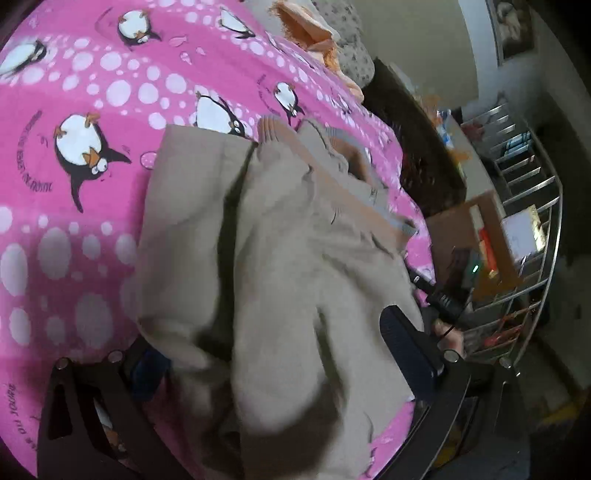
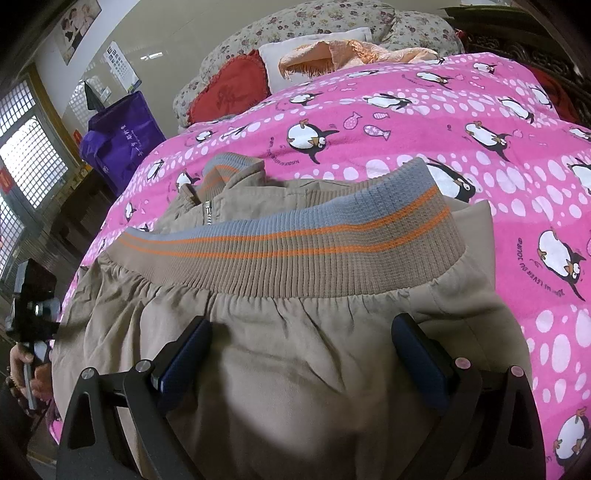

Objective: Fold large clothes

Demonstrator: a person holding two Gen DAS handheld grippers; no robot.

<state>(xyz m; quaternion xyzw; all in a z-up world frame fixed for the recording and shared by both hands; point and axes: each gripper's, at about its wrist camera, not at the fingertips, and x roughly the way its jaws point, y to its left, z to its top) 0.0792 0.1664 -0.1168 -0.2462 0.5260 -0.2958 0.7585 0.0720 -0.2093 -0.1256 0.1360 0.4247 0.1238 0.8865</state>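
On the bed, left wrist view: your left tool (image 1: pixel 258 354) sits low over the beige jacket (image 1: pixel 280 258), which lies bunched on the pink penguin bedspread (image 1: pixel 74 192) near the bed's right edge. One dark finger (image 1: pixel 406 347) shows clear to the right; the other is half buried under a fold of cloth. Cloth fills the gap between them, and the frame is blurred, so you cannot tell whether the jaws are pinching it. Beyond the bed's edge stands a metal rack (image 1: pixel 532 229).

Right wrist view: your right tool (image 2: pixel 301 350) rests with jaws spread wide, both fingers (image 2: pixel 417 358) on the jacket fabric, gripping nothing. The ribbed hem band (image 2: pixel 295 240), grey with orange stripes, lies just ahead across the jacket. Pillows (image 2: pixel 314 22) are at the bed's far end. A hand (image 2: pixel 22 362) holds the other tool's handle at far left.
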